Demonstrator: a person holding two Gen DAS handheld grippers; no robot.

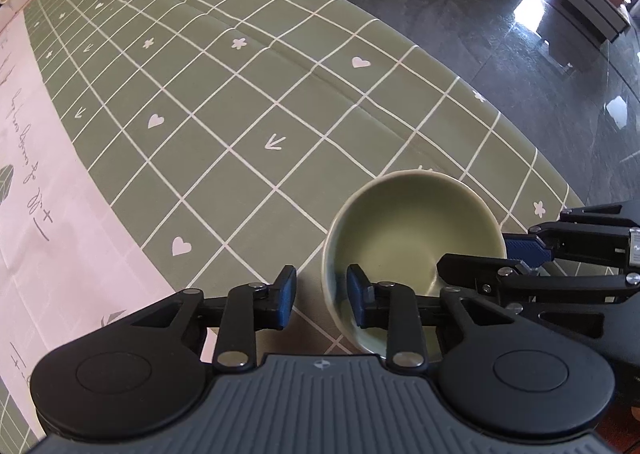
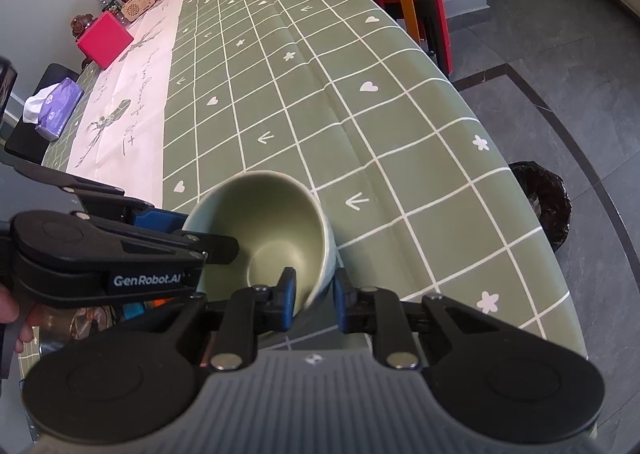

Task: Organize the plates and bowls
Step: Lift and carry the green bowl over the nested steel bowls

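Left wrist view: the bowl point(image 1: 416, 246) stands on the green checked surface point(image 1: 240, 126) at 5 o'clock, near its floor-side edge.
Left tool point(image 1: 321, 296): its fingers straddle the bowl's near rim, one outside, one inside; a gap shows outside, so no grip.
Right tool point(image 1: 486, 256): reaches in from 3 o'clock across the bowl's far rim.
Right wrist view: the bowl fills the centre.
Right tool, own view: its fingers point(image 2: 288, 296) bracket the wall at 6 o'clock; contact is unclear.
Left tool, side view: enters at 9 o'clock.
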